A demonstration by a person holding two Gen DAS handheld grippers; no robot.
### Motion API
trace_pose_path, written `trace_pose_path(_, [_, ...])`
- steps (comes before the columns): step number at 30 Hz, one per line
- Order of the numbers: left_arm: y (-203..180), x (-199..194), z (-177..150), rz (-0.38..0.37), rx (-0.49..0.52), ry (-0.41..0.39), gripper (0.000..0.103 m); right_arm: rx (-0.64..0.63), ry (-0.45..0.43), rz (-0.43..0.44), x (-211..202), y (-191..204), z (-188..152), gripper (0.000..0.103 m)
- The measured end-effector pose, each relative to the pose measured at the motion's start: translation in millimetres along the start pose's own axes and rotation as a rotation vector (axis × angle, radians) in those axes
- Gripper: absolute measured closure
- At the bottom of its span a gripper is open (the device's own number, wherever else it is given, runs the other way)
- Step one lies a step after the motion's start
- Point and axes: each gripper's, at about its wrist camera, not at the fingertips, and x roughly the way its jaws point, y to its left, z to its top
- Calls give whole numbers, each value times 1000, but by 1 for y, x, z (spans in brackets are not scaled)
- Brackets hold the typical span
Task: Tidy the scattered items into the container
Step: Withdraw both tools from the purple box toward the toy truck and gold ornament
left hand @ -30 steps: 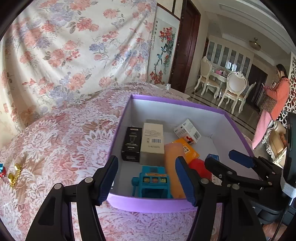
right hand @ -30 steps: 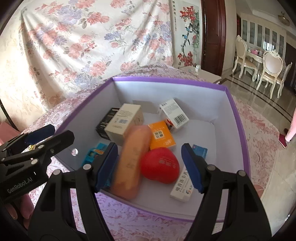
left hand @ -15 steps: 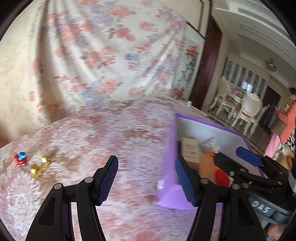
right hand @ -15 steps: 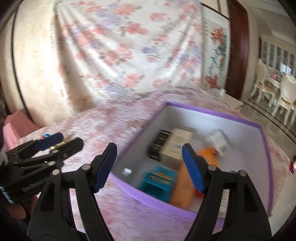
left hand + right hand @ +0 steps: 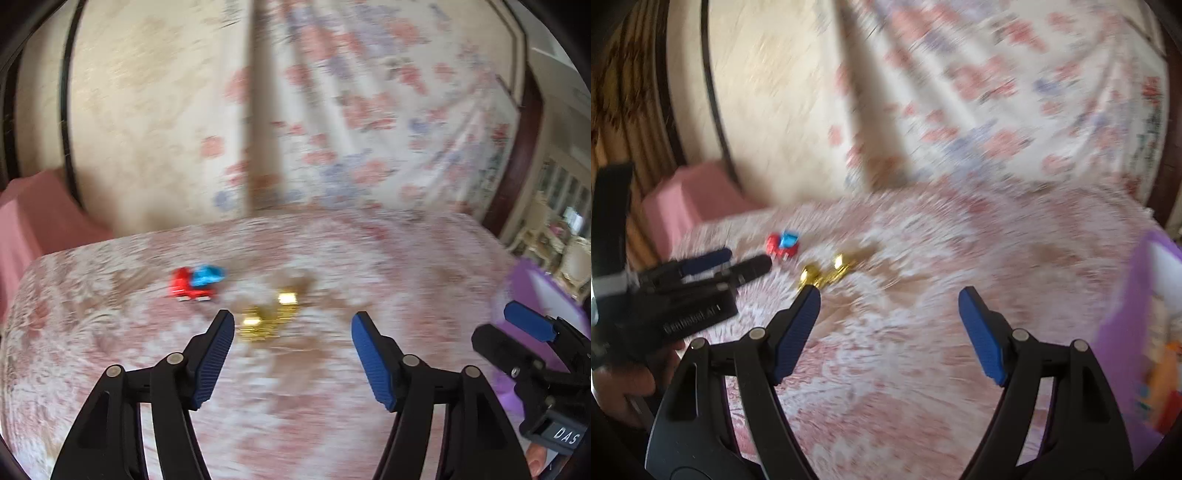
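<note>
A small red and blue toy (image 5: 195,282) and a shiny gold object (image 5: 267,319) lie on the pink lace tablecloth. My left gripper (image 5: 291,354) is open and empty, just short of the gold object. My right gripper (image 5: 888,332) is open and empty; the gold object (image 5: 823,273) and the toy (image 5: 783,243) lie ahead to its left. The purple box (image 5: 1123,317) sits at the right edge with several items inside, and its corner also shows in the left wrist view (image 5: 524,284). Both views are blurred.
A floral sheet (image 5: 369,110) hangs behind the table. A pink covered seat (image 5: 690,192) stands past the table's far left edge. The left gripper shows in the right wrist view (image 5: 713,266), and the right gripper shows in the left wrist view (image 5: 524,332).
Both grippers swung left, away from the purple box, which slid to the right edge. The red and blue toy and the gold object now lie ahead. Both stay open.
</note>
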Motion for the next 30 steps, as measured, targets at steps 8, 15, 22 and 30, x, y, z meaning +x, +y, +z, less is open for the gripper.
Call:
trace_pose_path(8, [73, 58, -10, 1, -13, 66, 35, 13, 156, 59, 97, 22, -8, 24])
trace_pose_path(15, [101, 93, 2, -9, 81, 103, 35, 17, 220, 31, 140, 50, -9, 24])
trace_pose_path(22, [121, 106, 3, 7, 93, 122, 36, -28, 232, -20, 173, 87, 1, 22])
trace_pose_path(30, [121, 112, 2, -56, 116, 128, 35, -110, 227, -130, 176, 75, 1, 19])
